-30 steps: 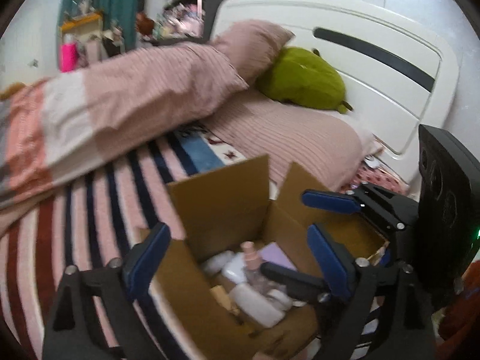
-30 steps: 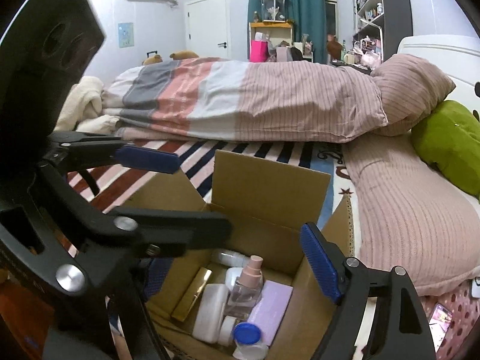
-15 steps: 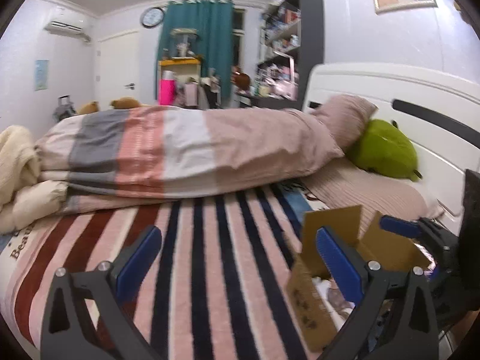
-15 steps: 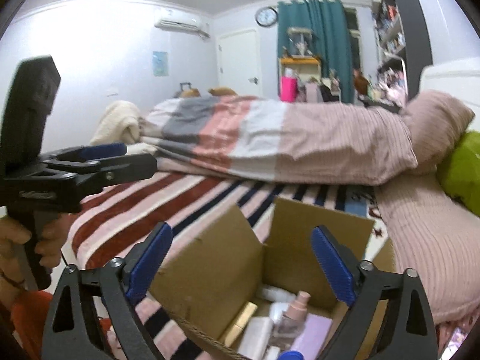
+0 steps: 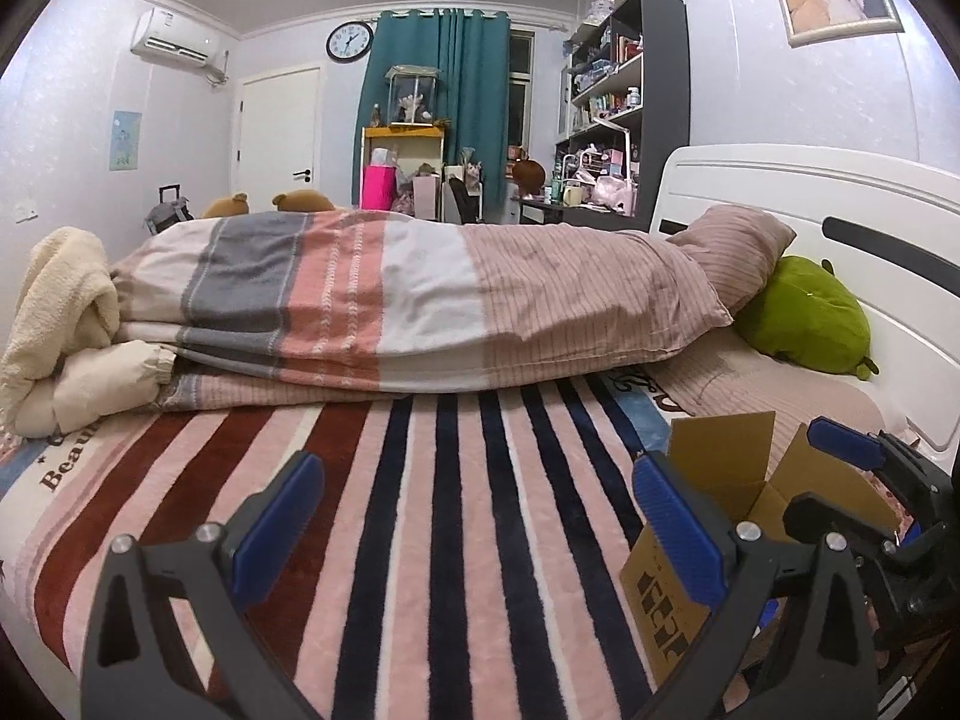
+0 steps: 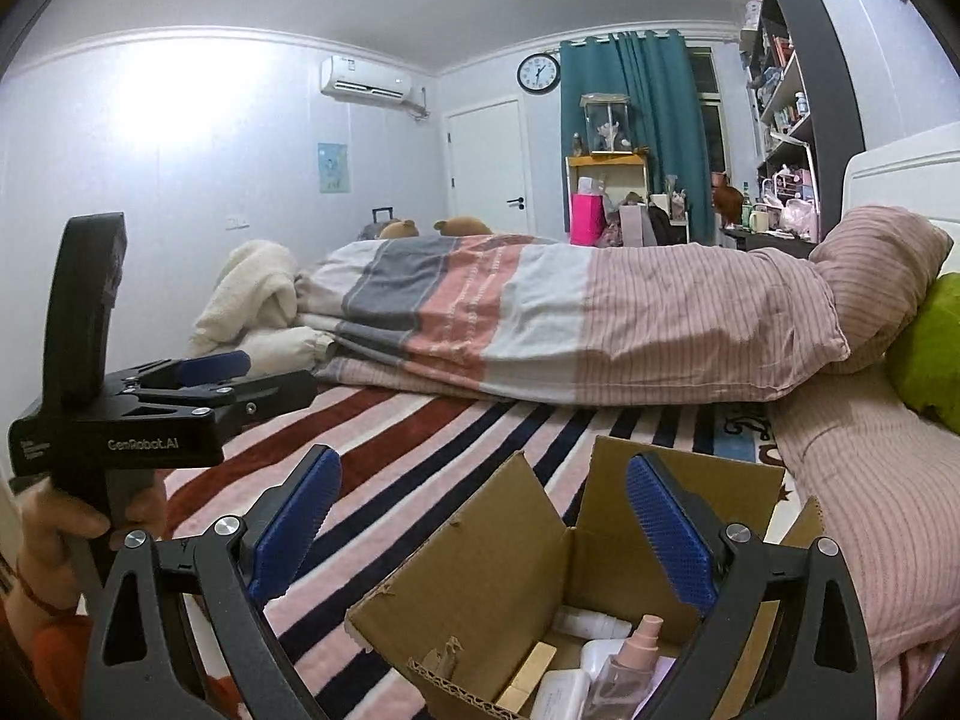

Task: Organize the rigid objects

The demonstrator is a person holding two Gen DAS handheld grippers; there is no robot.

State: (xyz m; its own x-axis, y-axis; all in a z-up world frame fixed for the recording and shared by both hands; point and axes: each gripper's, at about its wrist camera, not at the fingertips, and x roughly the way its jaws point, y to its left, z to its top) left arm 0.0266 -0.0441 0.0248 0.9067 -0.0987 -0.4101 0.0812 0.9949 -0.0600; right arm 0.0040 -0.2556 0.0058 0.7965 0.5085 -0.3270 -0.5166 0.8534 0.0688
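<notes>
Both grippers are hanging empty above the striped blanket [image 5: 456, 510], so the work appears to be sitting between picks, or close to its end, since no loose item is showing on the bedding in either view. The left gripper [image 5: 474, 516] is pointing across the bed with its blue pads spread wide and nothing between them; the cardboard box [image 5: 714, 516] is lying at about four o'clock in its view, partly behind its own right finger. The right gripper [image 6: 483, 516] is hovering over that same box [image 6: 504, 594], fingers likewise parted and empty, with the box filling its view from five to six o'clock. Inside, a pink spray bottle [image 6: 636, 657] is standing upright among white containers [image 6: 564, 693] and a gold stick-shaped case [image 6: 528, 675], all packed close together. As a judgement, the next move is calling for finding another rigid item outside the box, or closing the raised flaps [image 6: 678, 480] without tipping the bottle.
</notes>
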